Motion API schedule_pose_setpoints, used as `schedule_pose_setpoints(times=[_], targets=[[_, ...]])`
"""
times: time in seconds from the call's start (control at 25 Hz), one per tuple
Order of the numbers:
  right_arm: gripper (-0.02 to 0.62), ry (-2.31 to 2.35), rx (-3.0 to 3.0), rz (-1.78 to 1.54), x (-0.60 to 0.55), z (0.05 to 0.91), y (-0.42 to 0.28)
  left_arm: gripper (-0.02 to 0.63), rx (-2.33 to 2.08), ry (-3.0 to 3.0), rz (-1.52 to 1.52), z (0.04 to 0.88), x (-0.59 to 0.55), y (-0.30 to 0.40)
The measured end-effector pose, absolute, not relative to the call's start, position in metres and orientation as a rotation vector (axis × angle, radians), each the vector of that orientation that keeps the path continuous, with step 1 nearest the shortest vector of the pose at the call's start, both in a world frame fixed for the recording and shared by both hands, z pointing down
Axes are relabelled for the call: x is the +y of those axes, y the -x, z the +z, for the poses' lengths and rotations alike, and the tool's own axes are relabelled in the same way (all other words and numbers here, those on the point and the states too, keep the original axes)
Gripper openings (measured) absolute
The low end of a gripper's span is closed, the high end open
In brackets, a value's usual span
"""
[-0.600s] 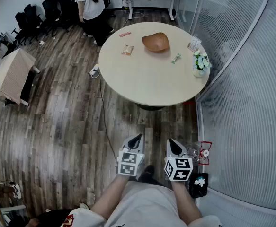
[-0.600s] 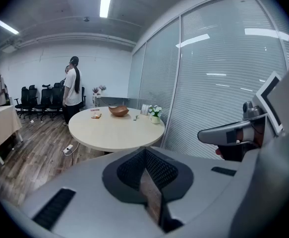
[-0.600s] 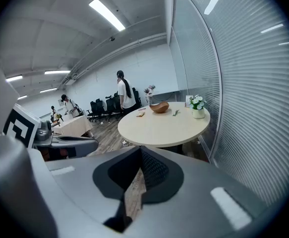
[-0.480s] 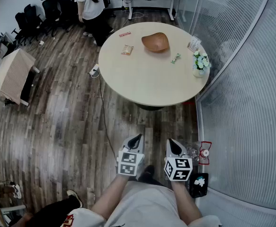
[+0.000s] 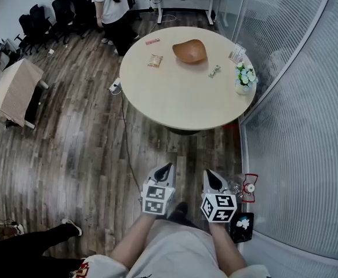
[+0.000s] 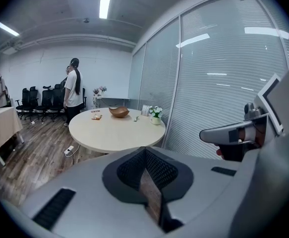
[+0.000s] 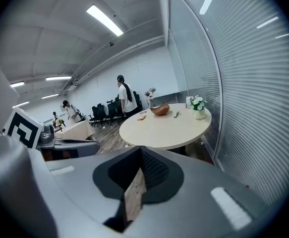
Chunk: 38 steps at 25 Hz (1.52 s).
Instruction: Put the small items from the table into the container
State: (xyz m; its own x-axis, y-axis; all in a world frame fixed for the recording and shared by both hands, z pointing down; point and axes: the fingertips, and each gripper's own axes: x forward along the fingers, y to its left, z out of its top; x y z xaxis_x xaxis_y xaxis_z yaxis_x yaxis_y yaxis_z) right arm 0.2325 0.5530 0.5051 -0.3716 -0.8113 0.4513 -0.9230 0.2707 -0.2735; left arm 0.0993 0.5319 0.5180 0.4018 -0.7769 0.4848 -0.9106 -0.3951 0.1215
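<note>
A round beige table (image 5: 183, 97) stands far ahead of me. On it sit a brown wooden bowl (image 5: 189, 51), a snack packet (image 5: 154, 61), a thin pink item (image 5: 152, 41) and a green wrapped item (image 5: 215, 70). My left gripper (image 5: 166, 168) and right gripper (image 5: 209, 175) hang side by side over the wood floor, well short of the table, both shut and empty. The left gripper view shows its closed jaws (image 6: 144, 149) aimed at the table (image 6: 109, 133) and bowl (image 6: 118, 112). In the right gripper view the closed jaws (image 7: 140, 149) also face the bowl (image 7: 159, 109).
A white flower pot (image 5: 244, 77) and a card (image 5: 236, 54) stand at the table's right edge. A person (image 5: 113, 10) stands behind the table. A glass wall with blinds (image 5: 296, 126) runs along the right. A power strip (image 5: 115, 87) lies on the floor; someone's leg (image 5: 41, 242) crosses at lower left.
A dark-trousered leg with a shoe has stepped in at the lower left. Both grippers keep their place and stay shut.
</note>
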Motion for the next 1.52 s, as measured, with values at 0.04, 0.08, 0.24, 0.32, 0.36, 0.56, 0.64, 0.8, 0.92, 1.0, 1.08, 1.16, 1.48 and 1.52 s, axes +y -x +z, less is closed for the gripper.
schedule_pose_setpoints(times=[0.04,0.08,0.24,0.32,0.36,0.56,0.64,0.8,0.92,1.0,1.08,1.16,1.48,1.52], targets=[[0.002,-1.612,-2.319,0.739,0.550,0.505,-0.234,0.006,-1.458,-2.300,0.501,0.516,0.528,-0.099],[0.002,-1.611,-2.317,0.741,0.547,0.506,-0.234,0.006,-1.458,-2.302,0.501,0.515,0.525,-0.099],[0.002,-1.593,-2.310,0.746,0.533,0.510,-0.232,0.006,-1.458,-2.302,0.498,0.513,0.508,-0.095],[0.002,-1.583,-2.309,0.746,0.520,0.511,-0.228,0.006,-1.457,-2.301,0.494,0.514,0.493,-0.091],[0.002,-1.579,-2.310,0.744,0.511,0.511,-0.225,0.006,-1.456,-2.302,0.494,0.514,0.484,-0.089],[0.002,-1.568,-2.295,0.731,0.453,0.514,-0.212,0.006,-1.435,-2.298,0.482,0.522,0.424,-0.079],[0.002,-1.575,-2.283,0.719,0.423,0.512,-0.207,0.006,-1.421,-2.306,0.476,0.523,0.395,-0.075],[0.002,-1.616,-2.257,0.702,0.358,0.504,-0.196,0.006,-1.388,-2.330,0.466,0.518,0.333,-0.062],[0.002,-1.658,-2.236,0.693,0.317,0.498,-0.192,0.006,-1.361,-2.361,0.470,0.513,0.292,-0.055],[0.002,-1.688,-2.221,0.691,0.295,0.497,-0.192,0.006,-1.342,-2.380,0.480,0.513,0.267,-0.052],[0.002,-1.711,-2.205,0.696,0.275,0.497,-0.193,0.006,-1.328,-2.389,0.487,0.512,0.245,-0.049],[0.002,-1.724,-2.186,0.706,0.257,0.500,-0.194,0.006,-1.316,-2.388,0.495,0.512,0.227,-0.046],[0.002,-1.749,-2.145,0.741,0.158,0.525,-0.225,0.006,-1.306,-2.383,0.495,0.517,0.135,-0.065],[0.002,-1.756,-2.144,0.744,0.144,0.527,-0.228,0.006,-1.310,-2.377,0.505,0.520,0.124,-0.066]])
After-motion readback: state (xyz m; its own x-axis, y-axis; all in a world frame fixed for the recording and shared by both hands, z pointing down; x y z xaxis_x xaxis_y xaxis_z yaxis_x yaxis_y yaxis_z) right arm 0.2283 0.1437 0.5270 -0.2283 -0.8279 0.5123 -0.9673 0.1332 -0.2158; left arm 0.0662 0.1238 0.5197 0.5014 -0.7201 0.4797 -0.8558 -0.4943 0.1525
